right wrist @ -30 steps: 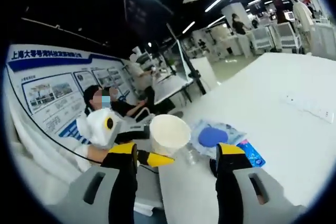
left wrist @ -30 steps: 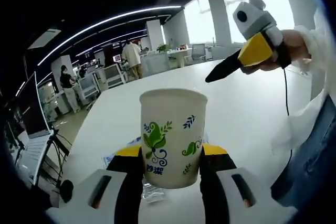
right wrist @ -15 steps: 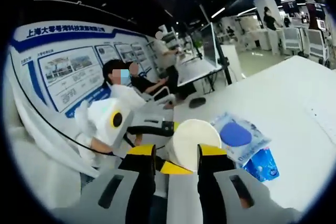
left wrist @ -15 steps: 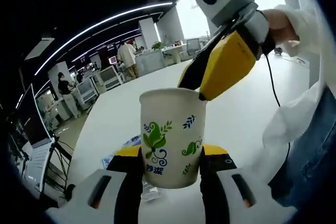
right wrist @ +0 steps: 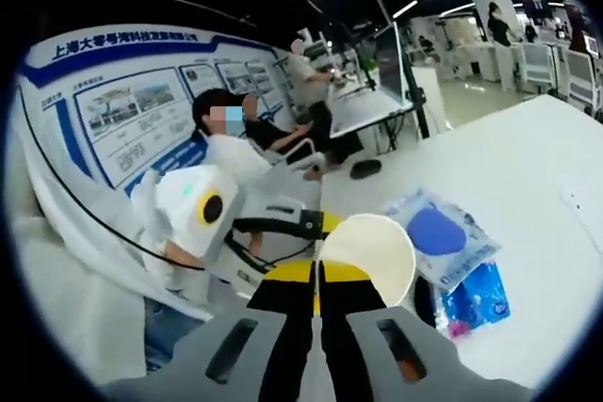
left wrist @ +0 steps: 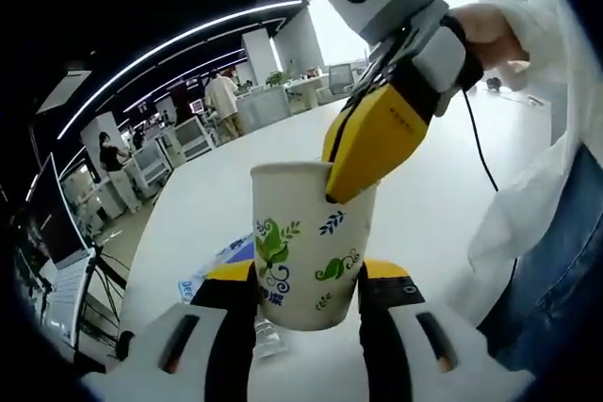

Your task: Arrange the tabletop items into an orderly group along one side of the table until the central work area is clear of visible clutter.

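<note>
Left gripper view: the left gripper (left wrist: 306, 280) clamps the printed paper cup (left wrist: 309, 242) upright between its jaws above the white table (left wrist: 217, 204). The right gripper (left wrist: 363, 152) reaches in, pinching the cup's rim. Right gripper view: its jaws are closed on that rim, blue packets (right wrist: 443, 242) lying just beyond.

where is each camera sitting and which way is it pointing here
Left gripper view: rides the left gripper, looking along its jaws across the white table; the jaws hold the cup; the right gripper and a hand come in from the right.
Right gripper view: rides the right gripper, jaws pinched on the cup's rim, facing back toward the left gripper, with packets on the table.
Shared: cup, both grippers, table.
</note>
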`<move>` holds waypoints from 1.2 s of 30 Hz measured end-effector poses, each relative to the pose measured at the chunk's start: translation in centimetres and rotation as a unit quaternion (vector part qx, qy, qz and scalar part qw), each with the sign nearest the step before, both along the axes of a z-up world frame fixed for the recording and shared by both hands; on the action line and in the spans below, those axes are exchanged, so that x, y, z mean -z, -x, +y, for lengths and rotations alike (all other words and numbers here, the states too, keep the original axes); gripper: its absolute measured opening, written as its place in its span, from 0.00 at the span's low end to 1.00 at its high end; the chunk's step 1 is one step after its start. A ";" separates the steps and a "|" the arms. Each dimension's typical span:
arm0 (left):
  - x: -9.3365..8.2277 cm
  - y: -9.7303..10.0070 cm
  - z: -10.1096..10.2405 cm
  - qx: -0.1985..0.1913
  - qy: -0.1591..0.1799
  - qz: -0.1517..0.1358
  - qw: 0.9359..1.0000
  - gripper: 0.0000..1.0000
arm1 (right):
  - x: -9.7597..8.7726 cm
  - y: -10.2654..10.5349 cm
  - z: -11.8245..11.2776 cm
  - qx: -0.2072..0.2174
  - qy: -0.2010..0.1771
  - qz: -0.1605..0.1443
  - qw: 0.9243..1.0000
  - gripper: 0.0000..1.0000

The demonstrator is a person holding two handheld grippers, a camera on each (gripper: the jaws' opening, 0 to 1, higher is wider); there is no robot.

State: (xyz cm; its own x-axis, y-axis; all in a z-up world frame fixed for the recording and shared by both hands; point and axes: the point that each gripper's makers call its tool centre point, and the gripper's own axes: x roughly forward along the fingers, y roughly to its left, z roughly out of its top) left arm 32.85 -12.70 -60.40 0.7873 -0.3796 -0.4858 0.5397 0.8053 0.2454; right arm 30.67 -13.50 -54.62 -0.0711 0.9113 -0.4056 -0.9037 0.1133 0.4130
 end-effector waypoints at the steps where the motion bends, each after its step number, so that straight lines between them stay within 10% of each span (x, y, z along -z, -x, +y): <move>1: 0.4 0.1 0.3 -0.005 -0.002 0.006 1.000 0.42 | 0.0 -0.2 0.0 0.006 -0.002 0.006 1.000 0.00; 19: 1.7 2.7 6.8 -0.134 0.118 0.020 0.984 1.00 | 0.3 -2.7 -0.8 0.041 0.010 0.016 0.999 0.00; 36: 3.5 3.6 6.4 -0.106 0.137 -0.003 0.985 1.00 | 0.2 -7.3 -2.2 0.100 0.032 -0.001 0.995 0.00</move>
